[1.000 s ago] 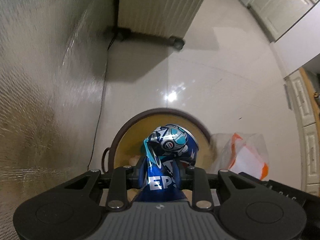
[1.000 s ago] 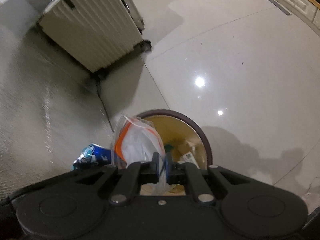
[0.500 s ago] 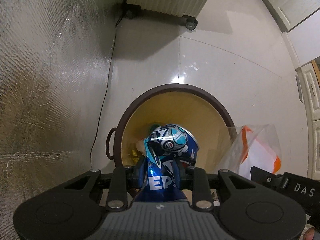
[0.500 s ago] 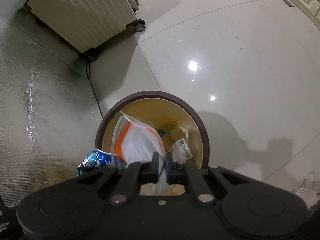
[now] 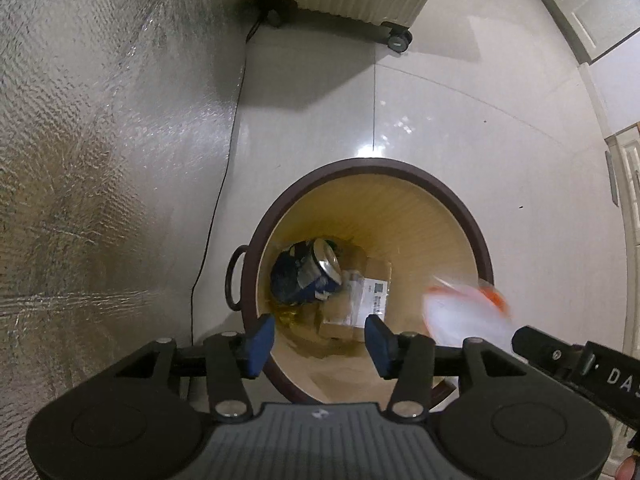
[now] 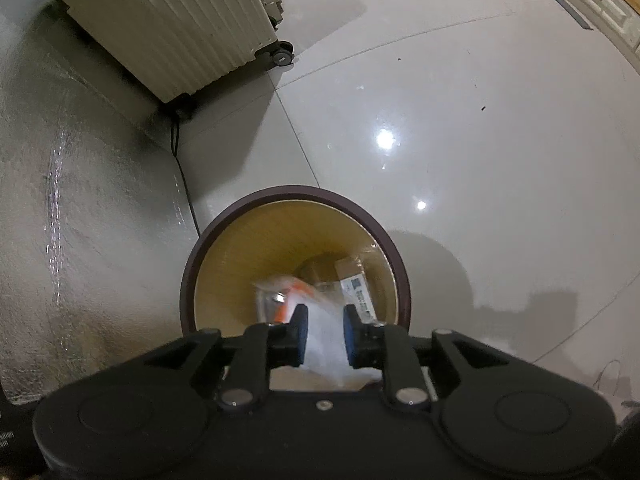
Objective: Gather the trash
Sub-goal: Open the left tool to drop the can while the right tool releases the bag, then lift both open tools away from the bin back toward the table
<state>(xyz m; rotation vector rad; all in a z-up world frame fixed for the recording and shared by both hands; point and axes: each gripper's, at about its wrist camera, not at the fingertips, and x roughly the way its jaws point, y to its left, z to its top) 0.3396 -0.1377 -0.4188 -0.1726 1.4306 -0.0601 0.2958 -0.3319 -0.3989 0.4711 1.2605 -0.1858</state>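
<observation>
both jaws released: can (image 5: 306, 276) in bin (image 5: 476, 236) below; bag (image 6: 324, 336) loose between right jaws.

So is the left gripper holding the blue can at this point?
No: the left gripper is open and empty, and the blue can lies at the bottom of the trash bin.
</observation>
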